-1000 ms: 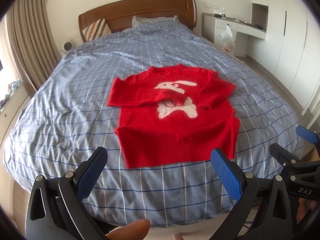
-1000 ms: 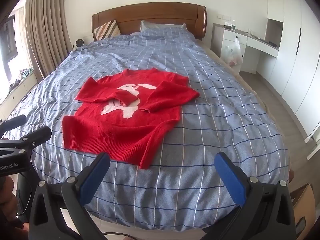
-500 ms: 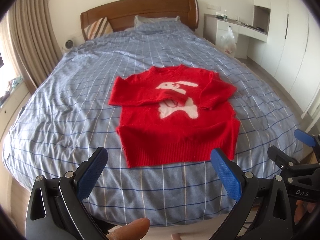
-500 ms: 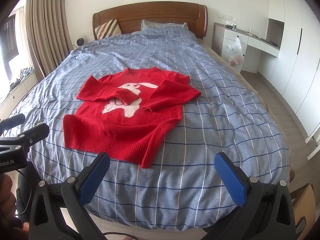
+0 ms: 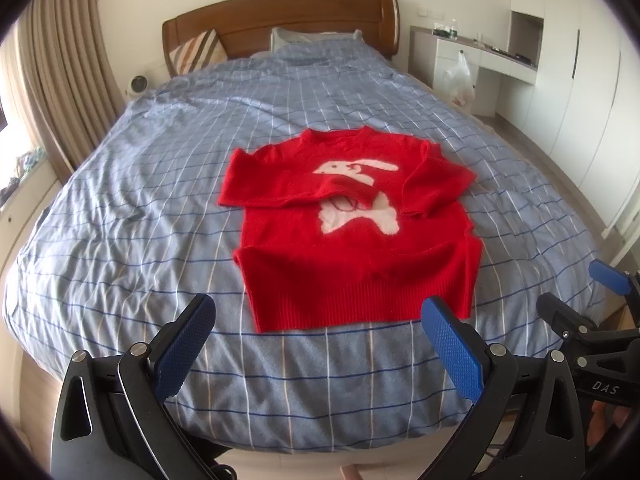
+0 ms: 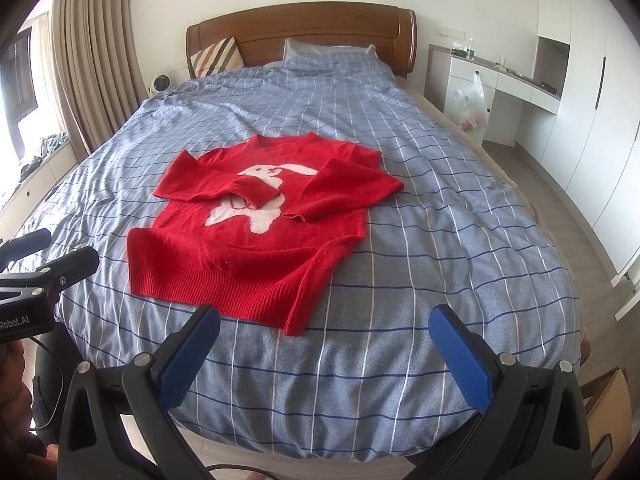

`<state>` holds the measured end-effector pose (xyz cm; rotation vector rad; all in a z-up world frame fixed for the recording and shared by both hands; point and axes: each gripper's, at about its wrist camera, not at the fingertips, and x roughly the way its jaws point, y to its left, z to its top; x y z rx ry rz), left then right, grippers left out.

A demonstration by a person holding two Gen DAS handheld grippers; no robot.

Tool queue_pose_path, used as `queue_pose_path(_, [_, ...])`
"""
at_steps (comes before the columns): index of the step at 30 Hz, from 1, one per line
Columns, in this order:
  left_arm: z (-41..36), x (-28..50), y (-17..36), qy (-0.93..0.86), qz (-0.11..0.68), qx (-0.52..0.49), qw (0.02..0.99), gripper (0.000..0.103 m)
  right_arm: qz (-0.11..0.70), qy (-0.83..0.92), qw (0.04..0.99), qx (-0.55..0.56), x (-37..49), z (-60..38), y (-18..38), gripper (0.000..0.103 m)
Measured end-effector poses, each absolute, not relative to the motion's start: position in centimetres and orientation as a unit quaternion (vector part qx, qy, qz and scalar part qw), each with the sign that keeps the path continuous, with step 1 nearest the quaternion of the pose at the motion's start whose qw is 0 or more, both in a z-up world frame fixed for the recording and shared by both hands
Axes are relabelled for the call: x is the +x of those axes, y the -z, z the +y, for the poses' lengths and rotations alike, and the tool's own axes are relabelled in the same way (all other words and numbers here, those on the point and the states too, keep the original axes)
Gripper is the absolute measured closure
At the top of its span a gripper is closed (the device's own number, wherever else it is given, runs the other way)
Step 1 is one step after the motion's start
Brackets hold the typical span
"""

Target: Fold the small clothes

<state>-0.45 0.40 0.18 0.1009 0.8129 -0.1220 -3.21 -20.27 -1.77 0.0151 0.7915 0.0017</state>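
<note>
A small red sweater (image 5: pixel 352 232) with a white rabbit on the chest lies flat on the blue checked bedspread (image 5: pixel 132 208), both sleeves folded across its front. It also shows in the right wrist view (image 6: pixel 256 240). My left gripper (image 5: pixel 318 344) is open and empty, held just short of the hem at the foot of the bed. My right gripper (image 6: pixel 324 350) is open and empty, near the hem's right corner. The right gripper shows at the right edge of the left wrist view (image 5: pixel 576 304). The left gripper shows at the left edge of the right wrist view (image 6: pixel 44 256).
A wooden headboard (image 5: pixel 280 16) with a striped pillow (image 5: pixel 196 54) stands at the far end. A white desk (image 6: pixel 504 84) with a hanging plastic bag (image 6: pixel 470 106) and wardrobes are on the right. Curtains (image 6: pixel 92 60) hang on the left.
Both grippers have drifted slightly forward and left toward the bed. The sweater has not moved and both grippers stay open.
</note>
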Motion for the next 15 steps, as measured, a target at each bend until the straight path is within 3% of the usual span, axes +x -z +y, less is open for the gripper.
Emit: queue_pose_path(15, [0.52, -0.31, 0.47, 0.06, 0.401, 0.049, 0.913, 0.0, 0.385, -0.007, 0.923, 0.008, -3.19, -20.18, 1.96, 0.0])
